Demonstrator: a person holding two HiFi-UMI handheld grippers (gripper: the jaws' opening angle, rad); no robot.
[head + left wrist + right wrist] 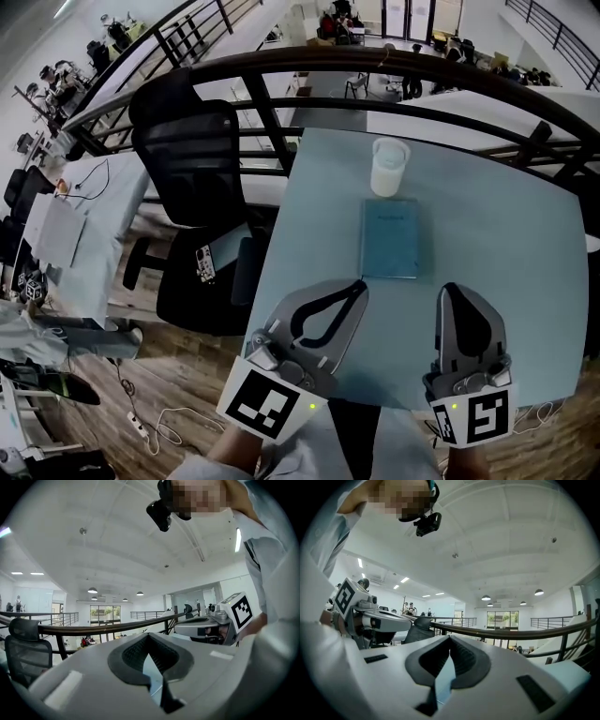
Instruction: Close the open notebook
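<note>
The notebook (390, 238) lies flat on the surface (506, 253) and looks shut already. A white cup (389, 166) stands at its 12 o'clock. The left tool (357, 288) at 7 o'clock and the right tool (450, 290) at 5 o'clock are pressed together with nothing in them. The notebook looks thin, light and bendy, so take it by the cover's loose edge.

left gripper (359, 287): jaws closed together with nothing between them; it points forward, away from the person, and its tip leans a little toward the right side.
right gripper (449, 289): jaws closed together, also empty; it points straight forward.
pose of both: they are held side by side, apart from each other, close in front of the body and about level.
left marker cube (272, 405): at the rear end, nearest to the person.
right marker cube (473, 417): the same, at the rear end.
</note>
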